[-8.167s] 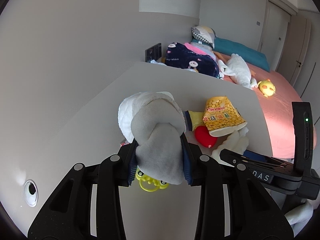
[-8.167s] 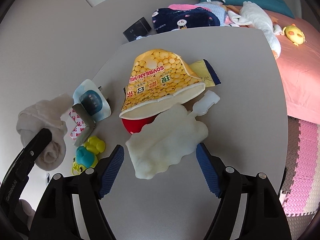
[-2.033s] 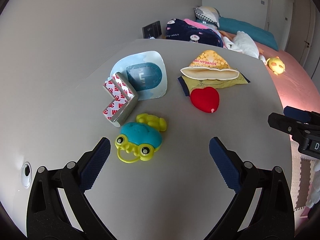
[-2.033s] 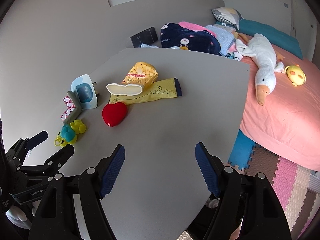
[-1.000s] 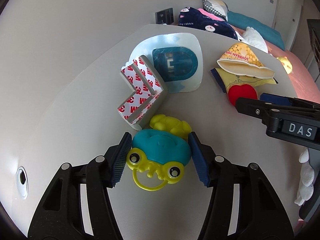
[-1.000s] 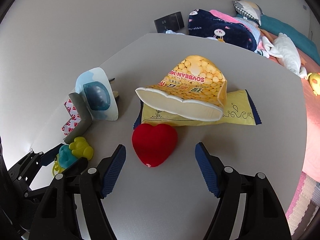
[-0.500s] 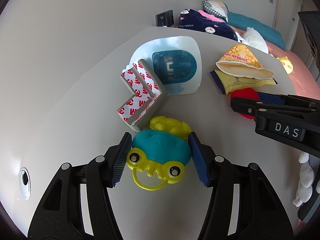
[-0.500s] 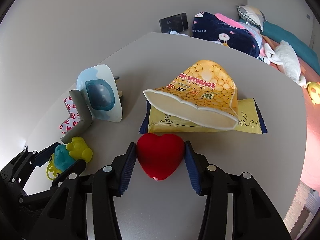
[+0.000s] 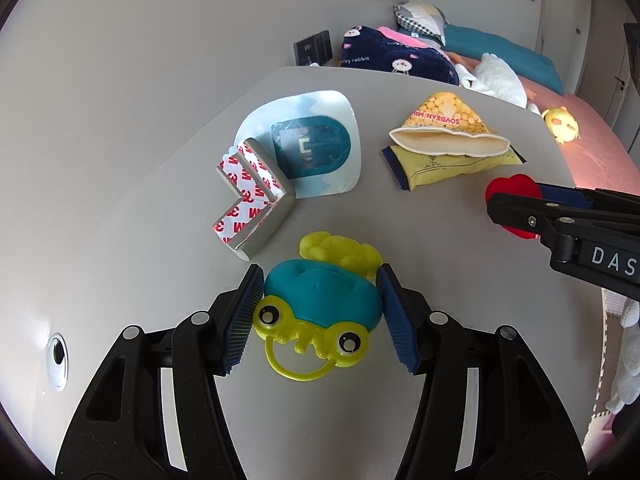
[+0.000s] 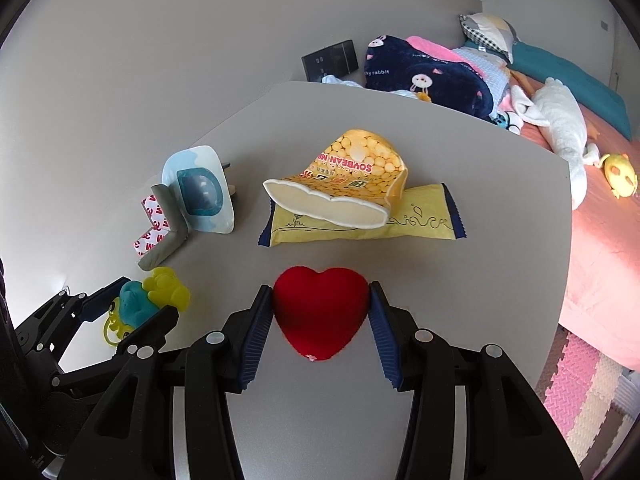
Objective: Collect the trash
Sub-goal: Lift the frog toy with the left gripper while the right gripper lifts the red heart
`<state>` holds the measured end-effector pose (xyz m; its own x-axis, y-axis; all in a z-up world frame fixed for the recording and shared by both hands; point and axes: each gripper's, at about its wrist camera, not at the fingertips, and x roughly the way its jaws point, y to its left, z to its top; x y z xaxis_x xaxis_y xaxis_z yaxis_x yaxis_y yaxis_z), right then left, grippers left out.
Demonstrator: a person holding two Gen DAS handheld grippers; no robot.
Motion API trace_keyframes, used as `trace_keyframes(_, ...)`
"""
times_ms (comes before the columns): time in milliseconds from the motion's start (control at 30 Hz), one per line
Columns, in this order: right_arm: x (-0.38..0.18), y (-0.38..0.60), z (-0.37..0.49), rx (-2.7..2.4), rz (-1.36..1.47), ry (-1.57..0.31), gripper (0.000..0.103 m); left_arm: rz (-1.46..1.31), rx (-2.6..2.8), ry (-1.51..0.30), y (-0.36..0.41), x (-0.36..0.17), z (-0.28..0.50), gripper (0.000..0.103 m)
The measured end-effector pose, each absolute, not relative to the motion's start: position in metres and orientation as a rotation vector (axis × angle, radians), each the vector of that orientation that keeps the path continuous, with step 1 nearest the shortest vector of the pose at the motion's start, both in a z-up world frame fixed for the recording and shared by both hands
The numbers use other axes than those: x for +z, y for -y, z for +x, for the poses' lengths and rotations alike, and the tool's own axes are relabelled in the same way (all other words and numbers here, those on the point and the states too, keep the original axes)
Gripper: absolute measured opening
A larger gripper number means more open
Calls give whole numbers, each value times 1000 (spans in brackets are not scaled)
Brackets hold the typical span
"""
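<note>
My left gripper (image 9: 320,278) is shut on a teal and yellow frog toy (image 9: 320,300), just above the grey table (image 9: 140,200). My right gripper (image 10: 320,291) is shut on a red plush heart (image 10: 320,312), which also shows at the right of the left wrist view. Beyond them on the table lie a yellow soybean snack bag (image 10: 352,176) with its mouth open, a flat yellow wrapper (image 10: 420,220) under it, an empty blue blister pack (image 10: 200,192) and a grey corner guard with 3M tape (image 10: 160,232).
A grey wall (image 10: 120,80) runs along the table's left side, with a black panel (image 10: 330,60) at the far end. To the right, past the table's edge, stand a pink bed (image 10: 600,240) with plush toys and blankets, and foam floor mats (image 10: 580,392).
My right gripper has shut on the red heart. Both grippers have since pulled back and risen a little with their toys, so the trash on the table looks farther off.
</note>
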<state>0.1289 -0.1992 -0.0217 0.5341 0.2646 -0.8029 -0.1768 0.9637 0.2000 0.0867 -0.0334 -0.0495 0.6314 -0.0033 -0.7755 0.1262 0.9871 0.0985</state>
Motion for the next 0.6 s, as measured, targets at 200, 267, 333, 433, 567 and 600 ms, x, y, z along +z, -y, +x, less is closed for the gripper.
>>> trace_keyframes(200, -12, 213, 114, 258, 105, -956, 50, 159, -89, -859, 50, -37, 71, 57)
trace_keyframes(267, -10, 217, 109, 255, 106, -951, 50, 160, -95, -855, 55, -34, 68, 57)
trace_keyframes(333, -7, 222, 103, 251, 108, -944, 50, 163, -98, -853, 60, -31, 65, 57)
trace_keyframes(433, -3, 229, 95, 244, 111, -935, 50, 160, -105, -847, 66, -28, 58, 57)
trace_keyframes(567, 2, 242, 82, 231, 116, -923, 50, 167, -122, -837, 77, -23, 49, 57)
trace_keyframes(600, 4, 245, 79, 226, 119, -919, 50, 168, -127, -834, 80, -22, 47, 57)
